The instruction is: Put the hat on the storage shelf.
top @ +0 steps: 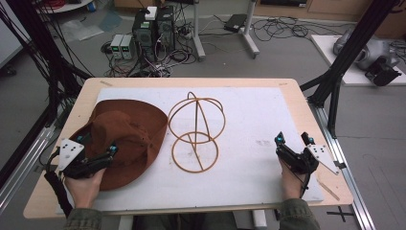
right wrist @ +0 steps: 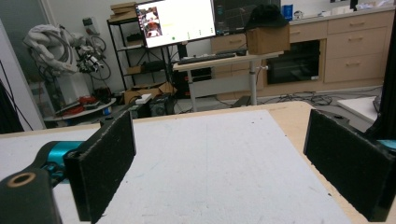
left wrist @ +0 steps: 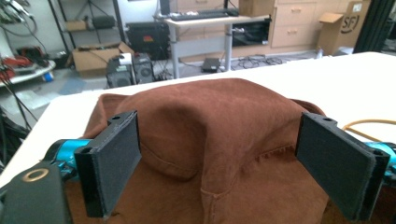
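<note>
The brown hat lies just left of the wire hat stand, its brim edge close to the stand's base ring. My left gripper hangs over its near side, jaws apart with the crown between them but not touching. It looks soft, light and floppy, so I would pinch the crown's fold. My right gripper waits, jaws apart, well right of the stand.

My left gripper over brown hat, jaws apart. Wire stand just right of hat, on white mat. My right gripper on bare mat, jaws spread, well apart from stand.
</note>
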### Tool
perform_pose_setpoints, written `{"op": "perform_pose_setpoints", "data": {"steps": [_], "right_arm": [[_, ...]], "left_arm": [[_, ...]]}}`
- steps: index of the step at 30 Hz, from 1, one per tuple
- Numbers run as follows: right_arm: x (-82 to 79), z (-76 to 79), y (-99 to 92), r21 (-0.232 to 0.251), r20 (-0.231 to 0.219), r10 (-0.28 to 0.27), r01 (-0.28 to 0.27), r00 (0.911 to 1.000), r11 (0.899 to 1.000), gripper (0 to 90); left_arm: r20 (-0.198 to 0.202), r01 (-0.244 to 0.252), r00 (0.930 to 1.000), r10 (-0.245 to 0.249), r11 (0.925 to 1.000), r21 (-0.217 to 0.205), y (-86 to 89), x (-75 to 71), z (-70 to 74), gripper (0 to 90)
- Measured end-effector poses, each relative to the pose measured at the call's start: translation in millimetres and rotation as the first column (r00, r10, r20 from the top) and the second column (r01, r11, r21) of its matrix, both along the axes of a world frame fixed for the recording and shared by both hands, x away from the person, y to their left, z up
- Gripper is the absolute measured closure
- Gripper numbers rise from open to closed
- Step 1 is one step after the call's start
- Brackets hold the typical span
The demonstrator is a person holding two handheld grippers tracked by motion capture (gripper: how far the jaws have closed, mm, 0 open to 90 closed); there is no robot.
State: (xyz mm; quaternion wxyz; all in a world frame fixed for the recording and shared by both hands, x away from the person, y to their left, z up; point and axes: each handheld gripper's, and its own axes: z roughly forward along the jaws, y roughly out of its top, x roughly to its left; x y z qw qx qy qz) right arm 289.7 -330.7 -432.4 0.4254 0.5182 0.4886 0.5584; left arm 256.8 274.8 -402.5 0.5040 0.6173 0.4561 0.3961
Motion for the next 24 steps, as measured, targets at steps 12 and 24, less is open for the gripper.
{"op": "perform_pose_setpoints", "data": {"steps": [12, 24], "right_arm": [[-0.7, -0.3, -1.4, 0.011, -0.003, -0.004, 0.004, 1.0, 1.0, 8.4], [-1.3, 0.0, -1.8, 0.004, -0.001, -0.007, 0.007, 1.0, 1.0, 8.4]], "left_arm": [[-0.14, 0.037, 0.9896, -0.033, 0.9989, 0.027, -4.8, 17.3, -6.1, 14.6], [-0.215, 0.006, 0.9767, -0.001, 0.9997, 0.023, -5.1, 30.4, -9.7, 14.4]]}}
